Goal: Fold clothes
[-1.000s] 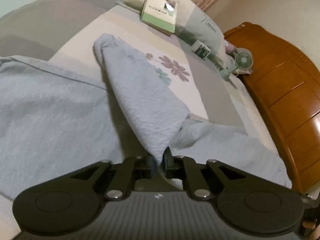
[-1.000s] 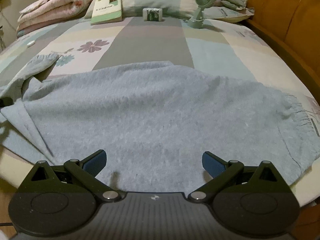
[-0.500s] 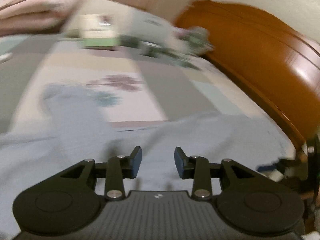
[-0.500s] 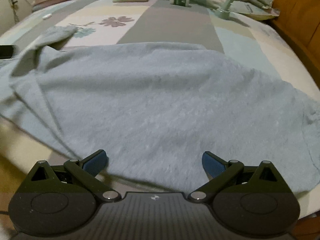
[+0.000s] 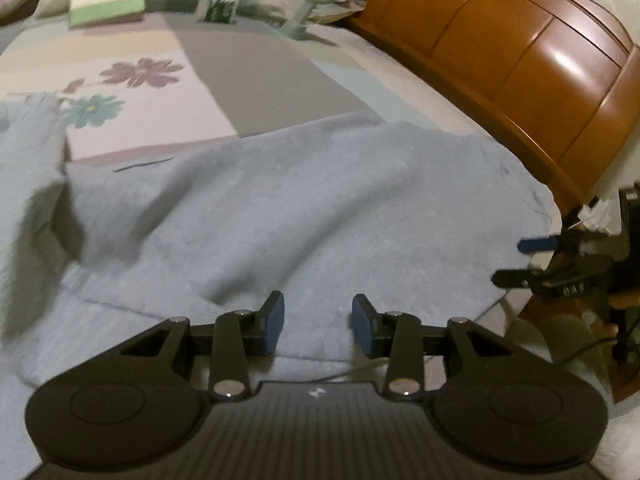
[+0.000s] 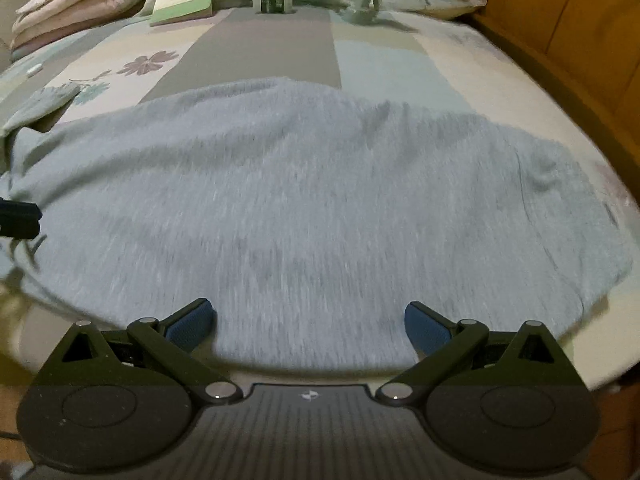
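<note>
Both claws empty over a fuzzy pale blue-grey knit garment (image 6: 320,208) on the bed.
The left claw (image 5: 317,322) is part-open, the right claw (image 6: 310,322) wide open; the soft garment spreads along the patchwork bedspread's (image 6: 276,46) near edge.

Patchwork bed (image 6: 384,60), wooden headboard (image 5: 520,60), dim light

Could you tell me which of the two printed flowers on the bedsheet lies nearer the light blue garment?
The teal flower: it sits almost at the edge of the light blue fleece garment, while the purple flower lies farther up the patchwork bedsheet.
</note>
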Tool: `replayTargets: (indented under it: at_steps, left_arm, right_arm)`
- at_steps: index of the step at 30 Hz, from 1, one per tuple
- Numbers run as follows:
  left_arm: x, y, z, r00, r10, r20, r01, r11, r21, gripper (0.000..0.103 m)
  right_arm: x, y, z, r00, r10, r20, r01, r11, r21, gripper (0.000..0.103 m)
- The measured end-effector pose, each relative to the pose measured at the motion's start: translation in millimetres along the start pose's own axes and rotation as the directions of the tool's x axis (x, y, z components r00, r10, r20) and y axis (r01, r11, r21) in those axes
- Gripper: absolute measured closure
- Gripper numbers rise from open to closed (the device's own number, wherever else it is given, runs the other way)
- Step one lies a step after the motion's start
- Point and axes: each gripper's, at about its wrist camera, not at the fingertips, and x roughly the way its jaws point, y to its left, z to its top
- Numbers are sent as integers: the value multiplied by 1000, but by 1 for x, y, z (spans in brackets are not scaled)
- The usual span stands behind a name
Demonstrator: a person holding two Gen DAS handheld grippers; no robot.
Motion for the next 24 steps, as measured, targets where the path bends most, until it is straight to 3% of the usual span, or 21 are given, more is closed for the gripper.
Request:
replayTargets:
  at_steps: [4, 11, 14, 17, 21, 24]
  left_arm:
    - [-4, -14, 32, 999, 32, 8, -33, 995, 98, 65]
    - [35, -42, 116, 992, -109, 57, 96, 978, 187, 65]
    - [67, -49, 137, 989, -142, 47, 132, 976, 176, 65]
    - [97, -51, 149, 988, -152, 20, 147, 976, 160, 66]
    - [127, -56, 160, 994, -107, 28, 99, 973, 208, 68]
    - [142, -51, 174, 994, -95, 58, 81, 974, 210, 69]
  right_arm:
    - [6, -18, 17, 999, -23, 22, 23, 999, 23, 0]
    - [17, -48, 45, 996, -65, 58, 61, 996, 63, 0]
    - [22, -62, 58, 994, -83, 73, 77, 994, 81, 0]
    - [39, -86, 37, 993, -118, -1, 118, 986, 118, 0]
    - [22, -95, 9, 994, -84, 77, 77, 994, 83, 0]
    - [20, -95, 6, 993, -84, 86, 77, 994, 78, 0]
